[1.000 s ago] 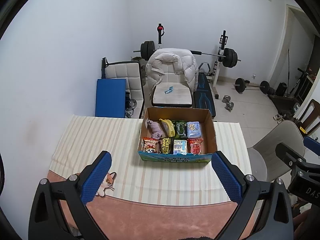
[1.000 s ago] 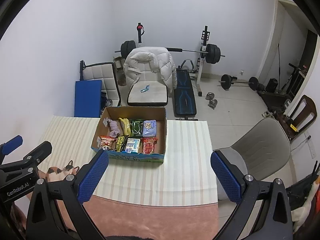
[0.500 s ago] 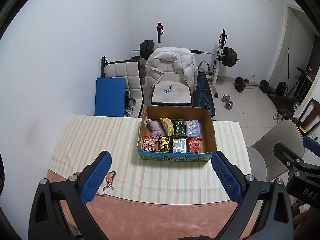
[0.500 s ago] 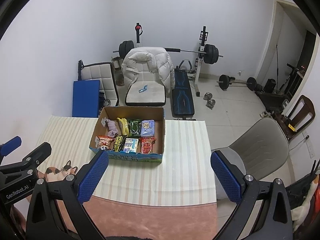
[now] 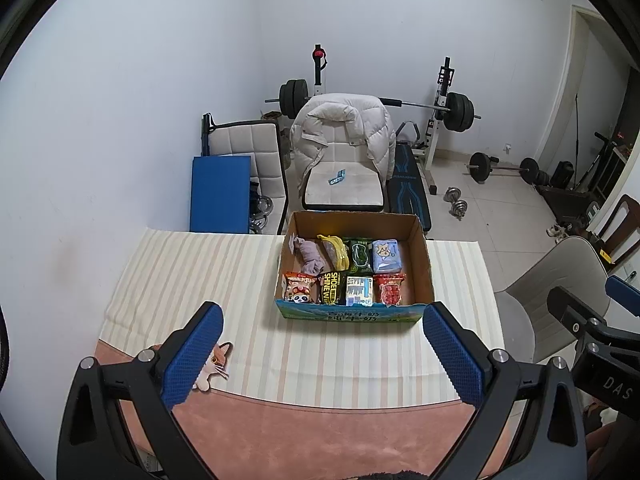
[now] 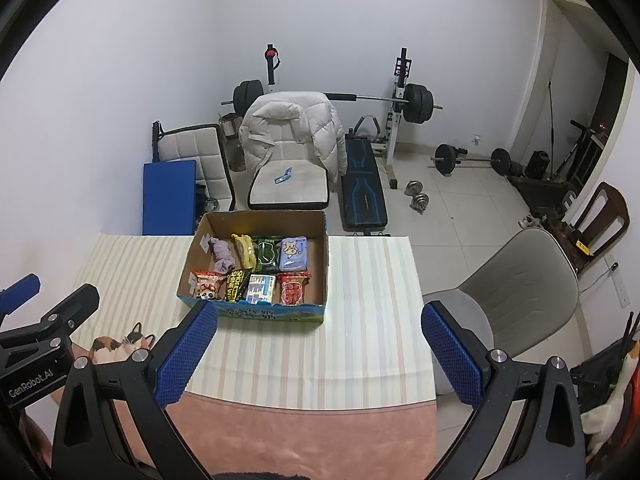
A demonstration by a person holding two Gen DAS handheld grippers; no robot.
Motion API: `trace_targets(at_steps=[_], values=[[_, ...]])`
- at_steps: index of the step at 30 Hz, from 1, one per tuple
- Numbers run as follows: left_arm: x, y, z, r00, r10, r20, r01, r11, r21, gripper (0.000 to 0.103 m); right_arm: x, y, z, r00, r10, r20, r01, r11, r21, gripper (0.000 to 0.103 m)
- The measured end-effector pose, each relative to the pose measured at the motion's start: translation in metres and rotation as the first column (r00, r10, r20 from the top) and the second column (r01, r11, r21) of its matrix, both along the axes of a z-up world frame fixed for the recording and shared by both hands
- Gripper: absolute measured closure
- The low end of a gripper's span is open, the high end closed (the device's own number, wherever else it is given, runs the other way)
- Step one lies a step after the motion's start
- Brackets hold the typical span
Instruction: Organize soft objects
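Note:
A cardboard box [image 5: 424, 264] stands on the striped tablecloth and holds two rows of soft packets: a purple cloth [image 5: 310, 254], a yellow pouch [image 5: 335, 252], a green pack, a blue tissue pack [image 5: 385, 255], and a front row with a panda pack [image 5: 298, 289] and a red pack [image 5: 390, 289]. The box also shows in the right wrist view [image 6: 256, 308]. My left gripper [image 5: 322, 352] is open and empty, high above the table's near side. My right gripper [image 6: 320, 354] is open and empty, level with it. A cat plush [image 5: 214, 364] lies by the left gripper's left finger, also visible in the right wrist view [image 6: 120, 346].
The table [image 5: 320, 432] has a pink cloth at its near edge. A grey chair [image 6: 516, 292] stands to the right. Behind the table are a chair with a white jacket [image 5: 344, 136], a blue mat [image 5: 220, 192], a weight bench and barbells.
Both grippers have drifted slightly back and up, so the box sits a little smaller and higher in view. Both jaws stay open.

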State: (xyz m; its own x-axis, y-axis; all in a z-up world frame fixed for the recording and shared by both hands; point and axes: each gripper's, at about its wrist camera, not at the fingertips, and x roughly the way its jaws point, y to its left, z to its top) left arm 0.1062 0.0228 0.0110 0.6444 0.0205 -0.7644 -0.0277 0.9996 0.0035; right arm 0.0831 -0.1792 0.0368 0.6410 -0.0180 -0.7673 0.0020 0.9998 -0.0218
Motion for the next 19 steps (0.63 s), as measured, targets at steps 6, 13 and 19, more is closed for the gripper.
trace_targets(at_steps=[6, 13, 19], values=[[-0.0001, -0.0003, 0.0001, 1.0, 0.001, 0.001, -0.001, 1.0, 0.0, 0.001, -0.0012, -0.0009, 0.0003, 1.0, -0.012, 0.013, 0.012, 1.0, -0.002, 0.0], [-0.0005, -0.0003, 0.0003, 1.0, -0.001, 0.002, 0.001, 1.0, 0.002, 0.001, -0.0026, -0.0016, 0.0017, 1.0, -0.017, 0.018, 0.017, 1.0, -0.001, 0.0], [-0.0029, 0.0022, 0.0048, 1.0, -0.006, 0.016, 0.006, 1.0, 0.001, 0.0, -0.0031, -0.0015, 0.0017, 1.0, -0.018, 0.018, 0.018, 1.0, -0.001, 0.0]])
